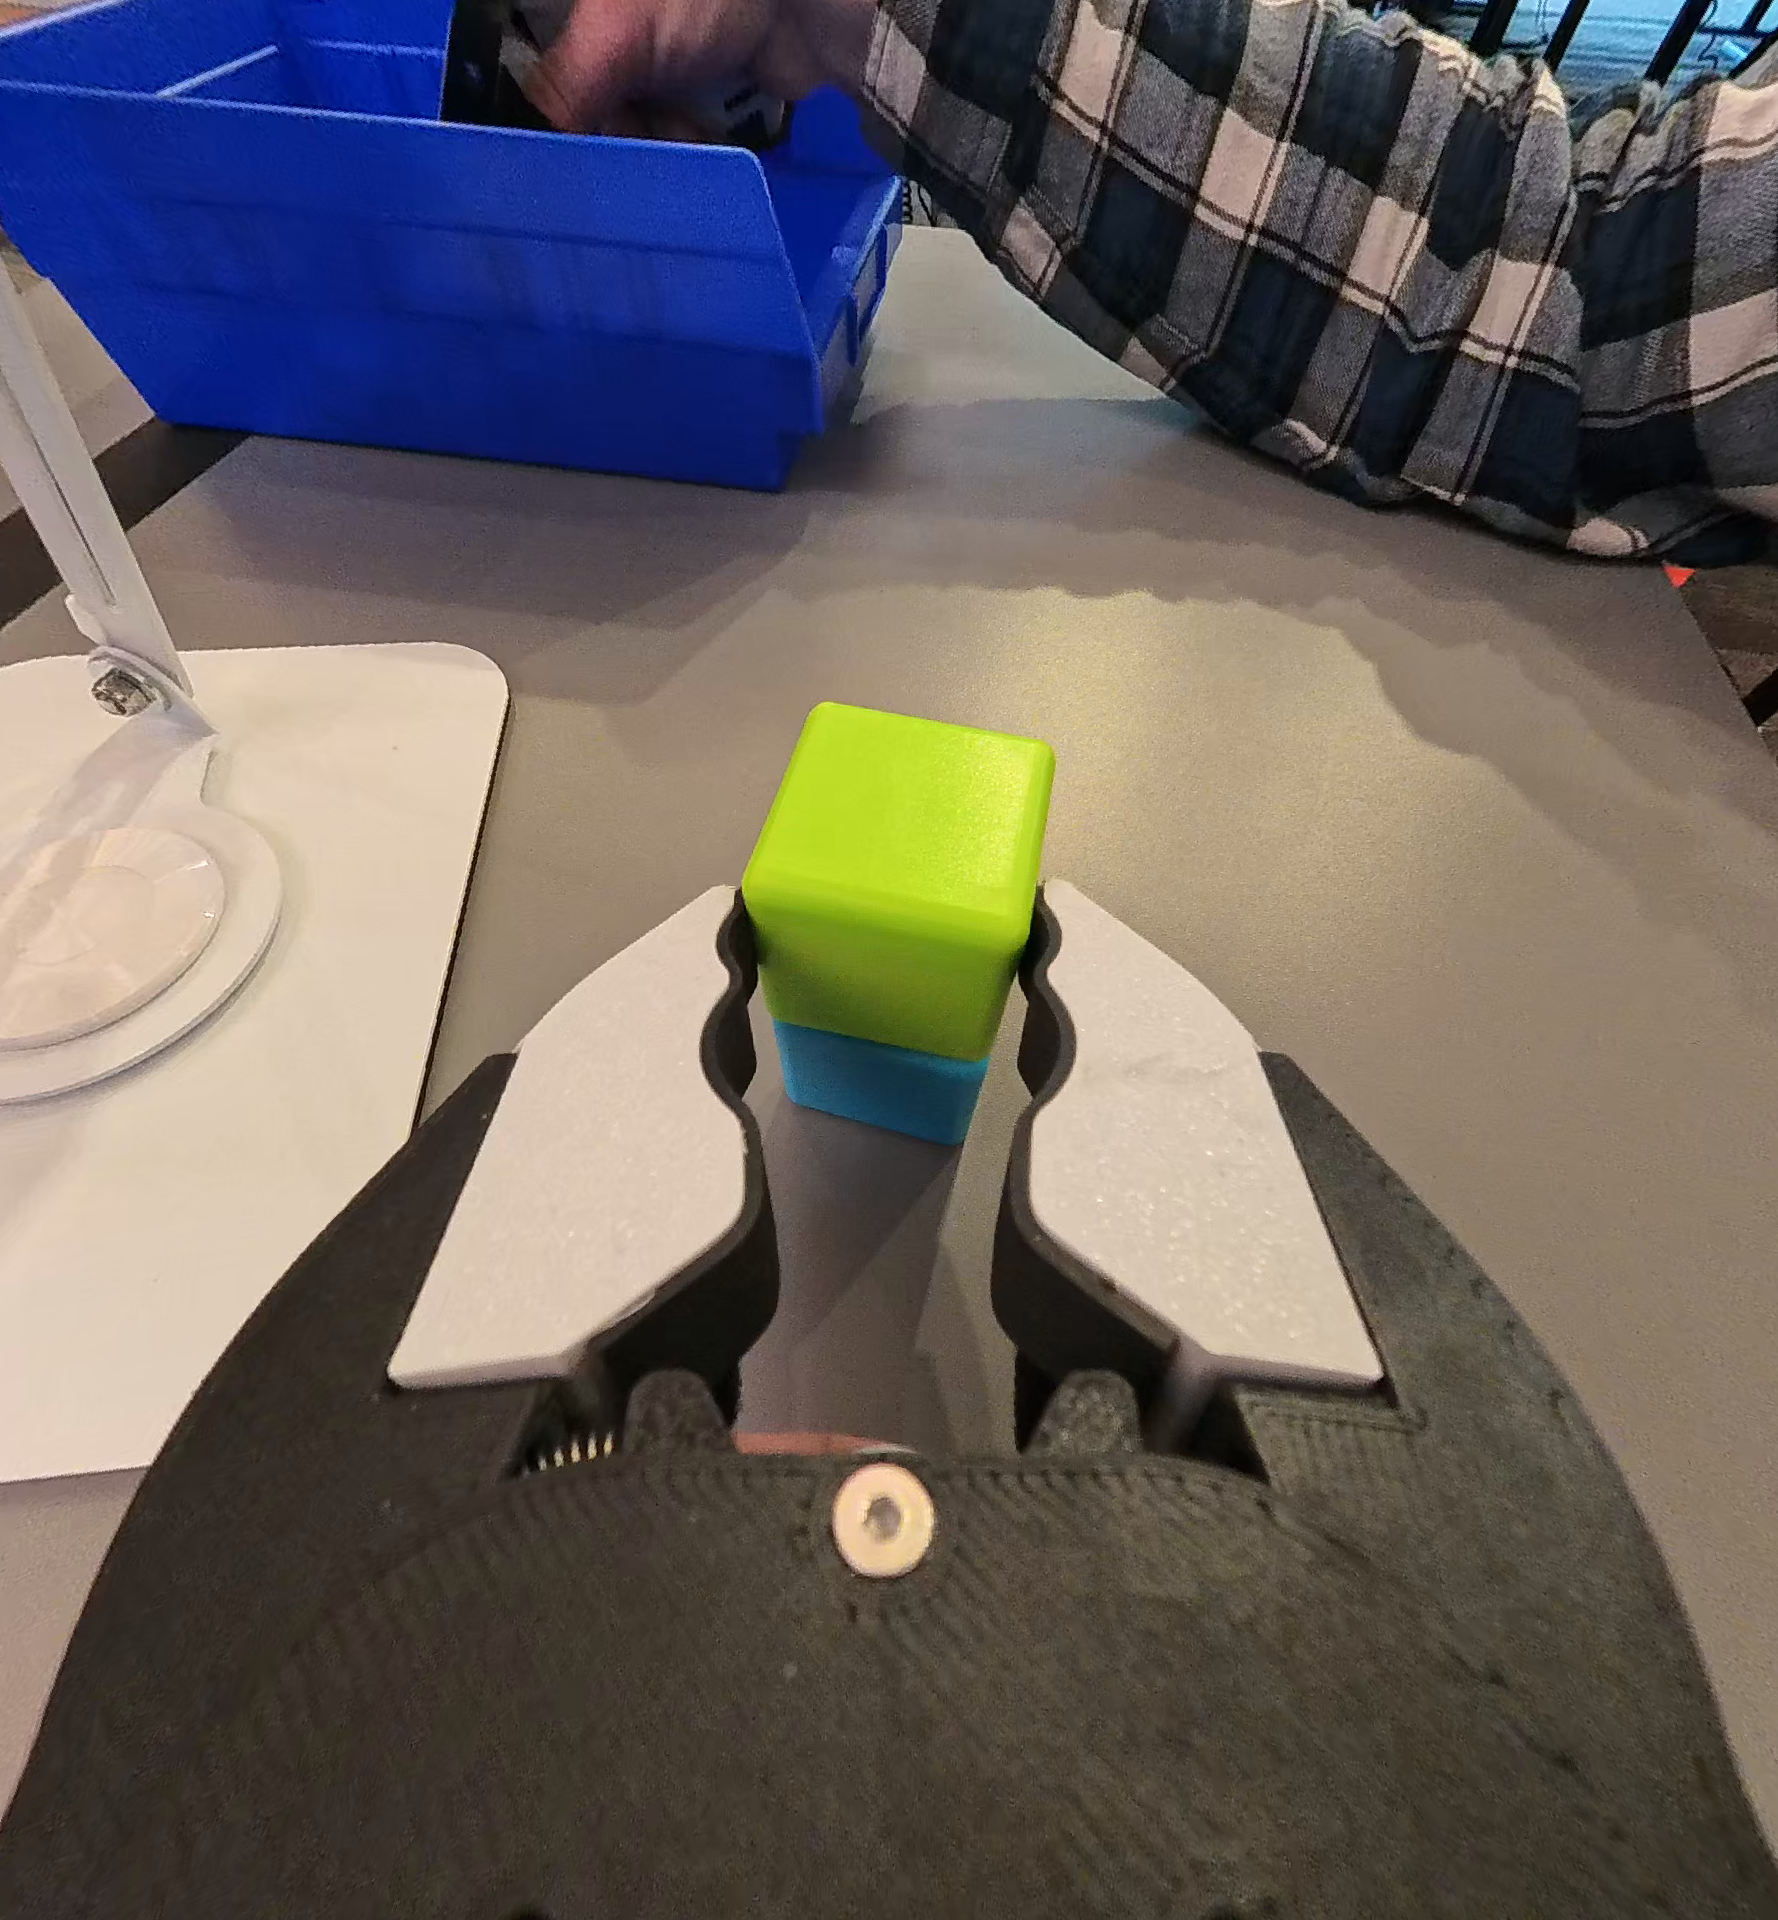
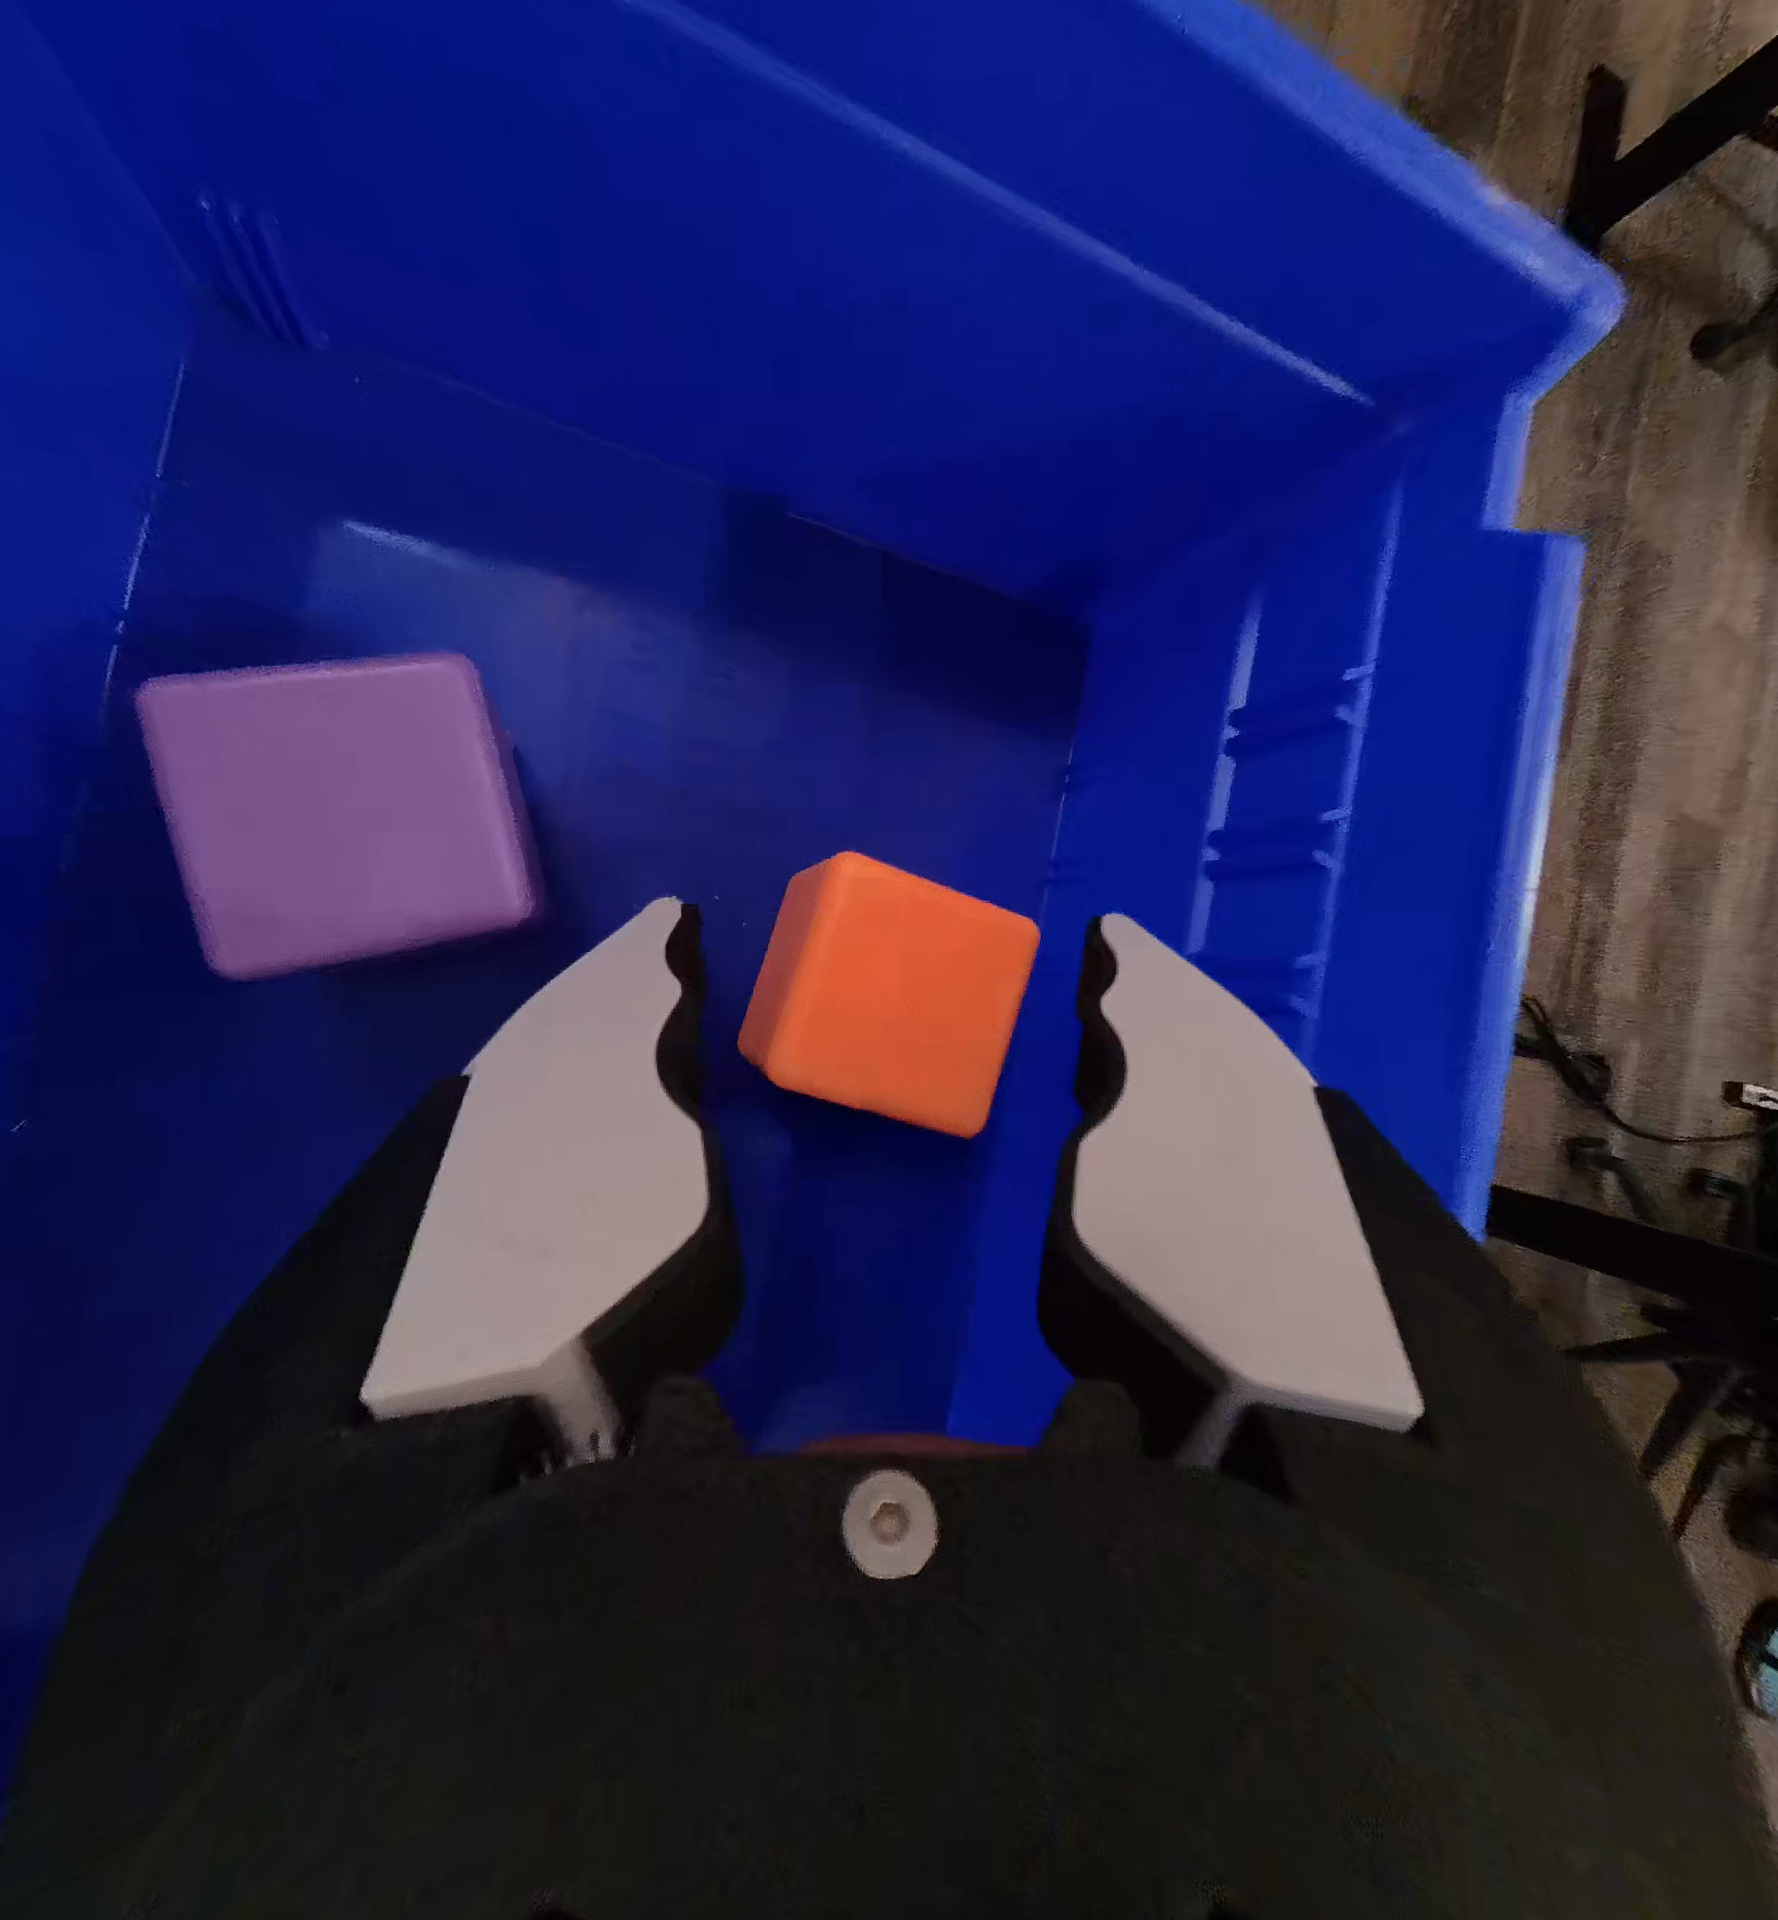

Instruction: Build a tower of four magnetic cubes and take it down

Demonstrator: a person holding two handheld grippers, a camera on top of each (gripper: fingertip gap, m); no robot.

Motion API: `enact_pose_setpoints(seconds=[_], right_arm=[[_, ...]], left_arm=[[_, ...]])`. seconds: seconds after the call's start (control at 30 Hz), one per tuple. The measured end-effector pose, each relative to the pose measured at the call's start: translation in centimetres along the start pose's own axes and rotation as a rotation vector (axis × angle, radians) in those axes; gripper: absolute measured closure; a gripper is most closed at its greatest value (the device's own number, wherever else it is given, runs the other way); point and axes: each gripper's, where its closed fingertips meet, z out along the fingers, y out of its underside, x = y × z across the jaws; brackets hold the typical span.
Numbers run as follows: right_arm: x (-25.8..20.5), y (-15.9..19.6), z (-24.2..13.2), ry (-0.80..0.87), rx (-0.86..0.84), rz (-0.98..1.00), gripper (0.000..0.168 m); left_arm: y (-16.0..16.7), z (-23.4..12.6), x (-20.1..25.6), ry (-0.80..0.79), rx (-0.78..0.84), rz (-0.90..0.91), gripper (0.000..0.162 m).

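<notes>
In the left wrist view a lime green cube [image 1: 906, 831] stands on a light blue cube [image 1: 880, 1091] on the grey table [image 1: 1280, 831]. My left gripper [image 1: 890, 914] is shut on the green cube, with a fingertip against each of its sides. In the right wrist view my right gripper [image 2: 890, 925] is open inside the blue bin [image 2: 864, 312]. An orange cube [image 2: 890, 997] lies between its fingers, with a gap on each side. A purple cube [image 2: 334, 810] lies on the bin floor to the left.
The blue bin [image 1: 428, 312] stands at the table's back left. A white stand [image 1: 64, 883] on a white mat [image 1: 241, 1195] is to the left. A person's plaid sleeve [image 1: 1332, 260] reaches across the back into the bin. The table's right edge [image 1: 1758, 790] is close. Some 45 cm of space lies between my two pairs of fingers.
</notes>
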Motion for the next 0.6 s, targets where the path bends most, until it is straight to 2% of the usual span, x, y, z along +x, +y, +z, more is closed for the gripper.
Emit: enact_pose_setpoints(seconds=[0.13, 0.2, 0.3, 0.47, 0.6], right_arm=[[1.0, -2.4, -4.1, 0.076, 0.099, -0.044, 0.108], [0.9, -4.2, -7.7, 0.11, 0.183, -0.08, 0.11], [-1.2, -6.8, -14.4, 0.066, 0.349, -0.127, 0.109], [-9.5, -7.6, -26.0, -0.144, 0.594, -0.364, 0.122], [-19.8, -4.3, -33.3, -0.491, 0.703, -0.617, 0.112]], left_arm=[[0.0, 0.0, 0.0, -0.001, 0.0, 0.0, 0.113], [0.0, 0.0, 0.0, -0.001, 0.0, 0.001, 0.113], [0.0, 0.0, 0.0, -0.003, 0.0, 0.002, 0.113], [-0.1, 0.1, 0.0, -0.005, 0.002, -0.003, 0.113], [-0.1, 0.1, 0.0, -0.005, 0.0, -0.005, 0.113]])
